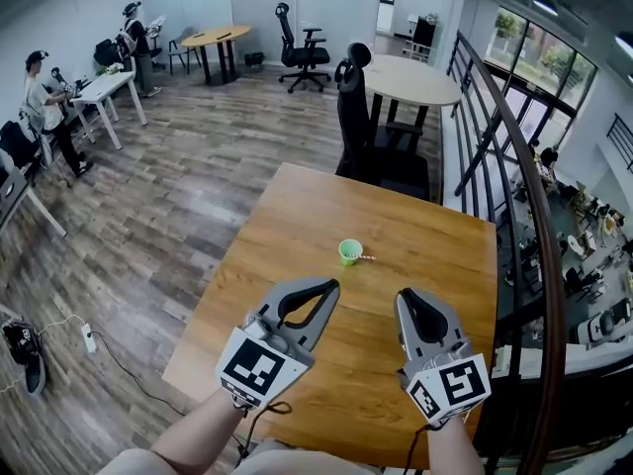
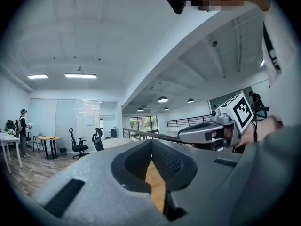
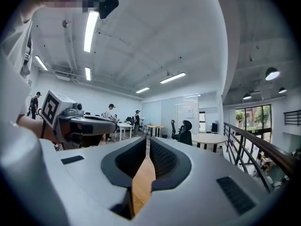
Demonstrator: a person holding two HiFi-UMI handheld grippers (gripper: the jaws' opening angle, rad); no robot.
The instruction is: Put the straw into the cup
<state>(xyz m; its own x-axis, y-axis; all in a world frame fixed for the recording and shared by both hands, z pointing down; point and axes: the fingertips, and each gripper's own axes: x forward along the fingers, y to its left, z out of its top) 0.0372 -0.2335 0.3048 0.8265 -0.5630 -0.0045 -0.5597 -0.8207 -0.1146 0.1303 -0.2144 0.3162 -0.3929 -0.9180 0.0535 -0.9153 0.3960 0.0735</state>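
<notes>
Straw (image 1: 368, 257) is a thin pale sliver just right of the green cup (image 1: 350, 252), touching its rim or side, but I can't tell from up here whether one end is inside the cup or it just lies against it. Cup's upright near the middle of the wooden counter (image 1: 297, 216), a little above centre frame. My left hand-held gripper (image 1: 330, 286) is low in the frame, left of centre, tips aimed up toward the cup but well short of it. In its own view the jaws are pressed together at the tips, with nothing between them and only a wedge of counter wood showing through the hollow behind. Right hand-held gripper (image 1: 405, 296) sits alongside it at lower right, also apart from cup and straw. Its view shows the same: jaws closed tip to tip, nothing held. Both marker cubes face me at the bottom edge. A black office chair (image 1: 364, 127) is at the counter's far edge, a dark railing (image 1: 514, 156) runs down the right side, and people stand at white desks at upper left.
</notes>
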